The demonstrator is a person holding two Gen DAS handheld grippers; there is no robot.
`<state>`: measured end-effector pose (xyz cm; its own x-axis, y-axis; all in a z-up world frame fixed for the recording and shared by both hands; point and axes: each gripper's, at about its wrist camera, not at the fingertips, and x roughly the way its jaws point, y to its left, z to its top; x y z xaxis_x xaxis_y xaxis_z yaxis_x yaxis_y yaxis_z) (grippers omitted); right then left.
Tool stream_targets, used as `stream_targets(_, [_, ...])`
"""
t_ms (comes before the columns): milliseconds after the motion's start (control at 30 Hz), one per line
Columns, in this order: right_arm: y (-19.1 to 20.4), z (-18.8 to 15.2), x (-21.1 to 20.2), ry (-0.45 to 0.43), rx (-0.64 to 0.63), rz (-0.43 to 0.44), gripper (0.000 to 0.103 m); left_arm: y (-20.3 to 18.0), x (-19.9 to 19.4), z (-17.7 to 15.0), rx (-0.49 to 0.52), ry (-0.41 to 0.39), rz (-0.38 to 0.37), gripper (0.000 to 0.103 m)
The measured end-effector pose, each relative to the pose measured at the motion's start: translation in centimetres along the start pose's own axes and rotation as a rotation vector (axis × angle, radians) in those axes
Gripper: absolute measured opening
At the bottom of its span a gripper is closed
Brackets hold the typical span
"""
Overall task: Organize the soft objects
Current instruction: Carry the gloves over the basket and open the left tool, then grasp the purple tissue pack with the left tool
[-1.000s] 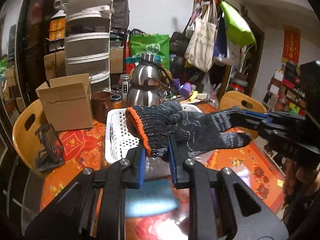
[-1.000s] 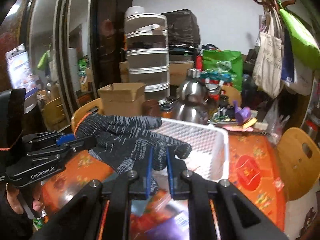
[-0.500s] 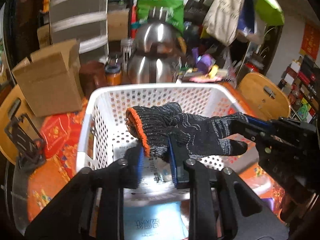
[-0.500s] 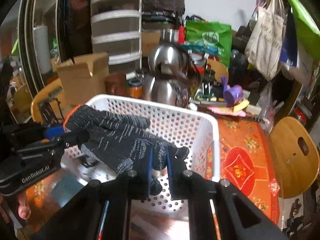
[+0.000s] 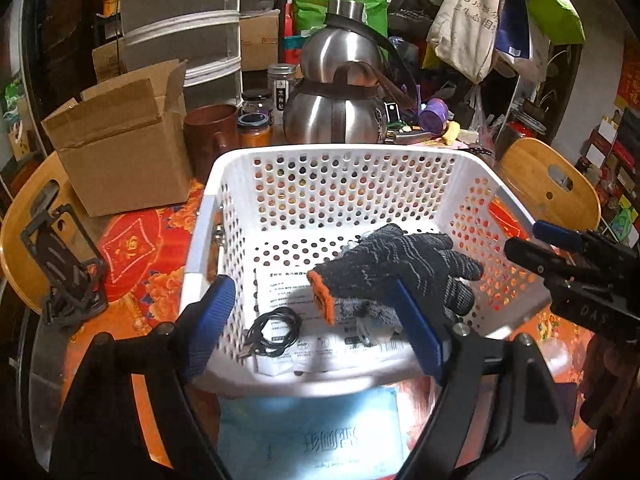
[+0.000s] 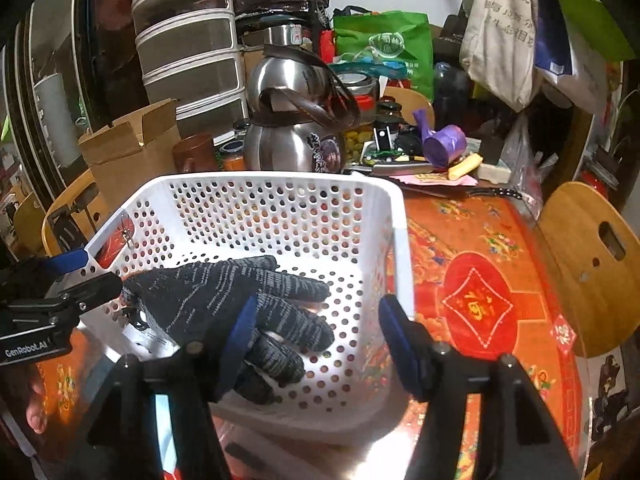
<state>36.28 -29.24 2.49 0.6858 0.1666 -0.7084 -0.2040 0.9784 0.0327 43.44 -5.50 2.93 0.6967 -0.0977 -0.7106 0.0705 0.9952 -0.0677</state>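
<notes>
Left wrist view shows your left gripper (image 5: pixel 316 320) spread wide over the near edge of the white basket (image 5: pixel 340 152), pinching nothing. Your right gripper (image 6: pixel 316 332) is spread apart too, above the basket's near right corner, its left finger just in front of the glove. The dark knit glove (image 5: pixel 396 268) with its orange cuff lies inside the basket toward the near right, atop printed papers (image 5: pixel 288 292), beside a coiled black cable (image 5: pixel 276 328). Behind the basket's far edge stands a steel kettle (image 5: pixel 340 96), with a cardboard box (image 5: pixel 124 136) to the left.
</notes>
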Motion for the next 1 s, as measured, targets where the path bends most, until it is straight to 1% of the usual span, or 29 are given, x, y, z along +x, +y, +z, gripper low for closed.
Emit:
stream_targets(133, [0.2, -0.6, -1.3, -0.017, -0.015, -0.002, 0.064, 0.6, -2.7, -1.0, -0.015, -0.019, -0.008, 0.079])
stream_targets(267, [-0.1, -1.7, -3.7, -0.046, -0.002, 0.027, 0.064, 1.0, -5.9, -3.6, -0.006, -0.041, -0.006, 0.079])
stream_targets(367, [-0.8, -3.9, -6.6, -0.089, 0.004, 0.036, 0.068, 1.2, -8.2, -7.0, -0.028, -0.044, -0.029, 0.079])
stream_targets(433, [-1.5, -6.5, -8.9, -0.115, 0.007, 0.020, 0.071, 0.9, -9.7, -9.9, -0.033, -0.062, -0.059, 0.080])
stream_targets(500, [-2.2, -9.3, -10.7, -0.134, 0.015, 0.007, 0.073, 0.1, -10.9, -13.0, -0.035, -0.082, -0.057, 0.080])
stream_targets(567, [-2.9, -12.3, -12.2, -0.142, 0.041, 0.009, 0.073, -1.0, -11.1, -15.6, -0.029, -0.076, -0.097, 0.080])
stream_targets(633, [-3.5, -15.8, -13.4, -0.137, 0.073, 0.024, 0.073, -2.4, -10.8, -17.0, -0.011, -0.065, -0.111, 0.080])
stream_targets(667, [-3.7, -17.0, -13.8, -0.137, 0.088, 0.033, 0.073, -3.4, -10.5, -17.7, 0.008, -0.050, -0.127, 0.080])
stream_targets(733, [-3.8, -19.7, -14.7, -0.140, 0.118, 0.058, 0.073, -4.7, -9.8, -18.4, 0.033, -0.029, -0.166, 0.080])
stream_targets(800, [-3.3, -21.7, -15.2, -0.142, 0.128, 0.079, 0.073, -6.0, -9.2, -19.1, 0.069, -0.012, -0.230, 0.080])
stream_targets(900, [-1.8, -23.4, -15.4, -0.125, 0.071, 0.093, 0.073, -7.7, -8.7, -19.8, 0.135, 0.012, -0.319, 0.080])
stream_targets(967, [-1.2, -23.6, -14.9, -0.115, 0.040, 0.096, 0.073, -9.0, -8.2, -20.0, 0.196, 0.018, -0.334, 0.080])
stream_targets(1000, [-1.1, -23.6, -14.5, -0.112, 0.030, 0.102, 0.071, -9.3, -8.0, -20.1, 0.209, 0.023, -0.335, 0.080])
